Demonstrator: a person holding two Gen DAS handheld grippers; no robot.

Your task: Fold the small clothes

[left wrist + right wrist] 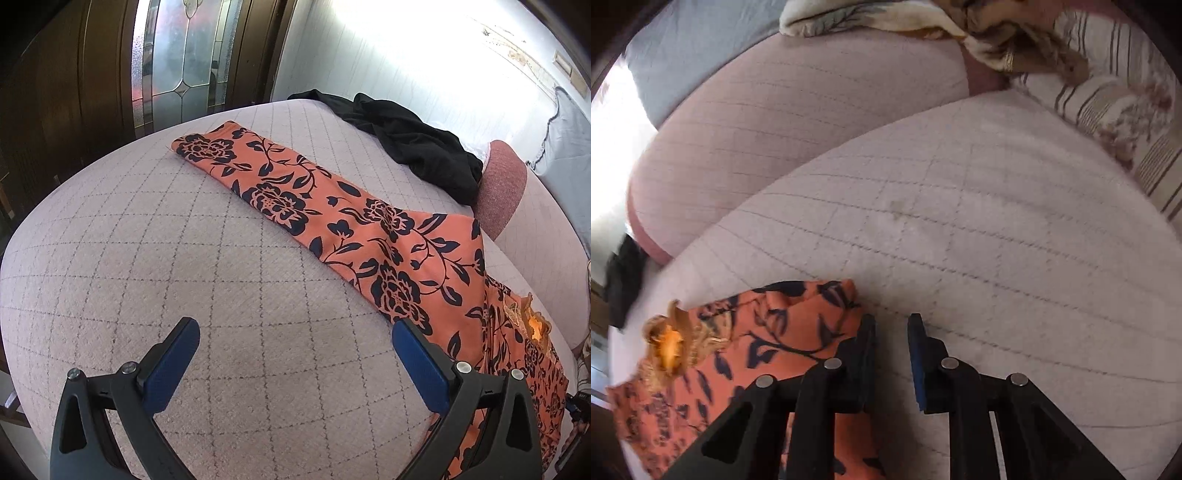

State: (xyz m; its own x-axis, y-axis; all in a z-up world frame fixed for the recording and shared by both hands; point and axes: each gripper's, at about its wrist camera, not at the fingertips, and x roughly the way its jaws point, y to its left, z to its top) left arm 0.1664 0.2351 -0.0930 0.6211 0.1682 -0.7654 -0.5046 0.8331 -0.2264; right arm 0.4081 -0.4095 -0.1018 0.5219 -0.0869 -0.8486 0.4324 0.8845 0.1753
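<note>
Orange floral garment (369, 229) lay stretched long and flat across the quilted bed (184, 258), one narrow end far off, the other bunched at the near edge under a frilly gold trim (670, 343). Our left tongs (295, 343) were spread wide, hovering over bare quilt just beside the fabric's long edge, holding nothing. Our right tongs (892, 325) stood slightly parted, with only a narrow gap, empty, right at the garment's near corner; the left finger overlapped the cloth in view, but we could not tell if it touched.

Risks as we judged them: the right tongs sat mostly over quilt, so closing there could pinch the bed cover or miss the corner. The right view was blurred, so aim was uncertain. The trim could snag a finger. The cloth looked thin and slippery, so lifting one end alone might drag the strip crooked. A black garment (417, 144) lay near the far side; a sloppy fold could land on it.
</note>
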